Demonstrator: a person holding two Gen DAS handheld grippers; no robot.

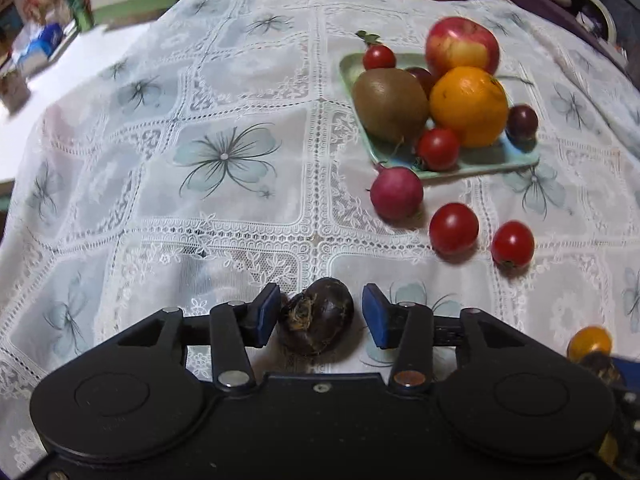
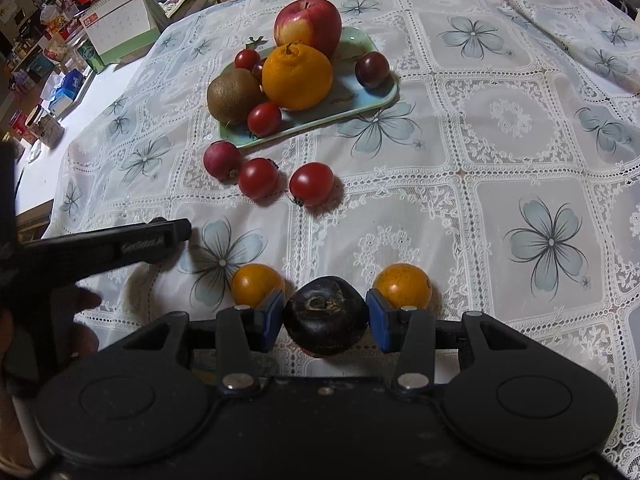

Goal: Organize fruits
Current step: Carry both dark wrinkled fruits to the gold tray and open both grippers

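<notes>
A pale green tray holds an apple, an orange, a kiwi and small red and dark fruits. A radish and two red tomatoes lie on the cloth in front of it. My left gripper is open around a dark water chestnut; the left pad touches it, the right pad stands apart. My right gripper is shut on another dark water chestnut, between two yellow tomatoes.
A white lace cloth with blue flowers covers the table. A desk calendar and cluttered boxes and cans stand at the far left. The left gripper's arm shows in the right wrist view.
</notes>
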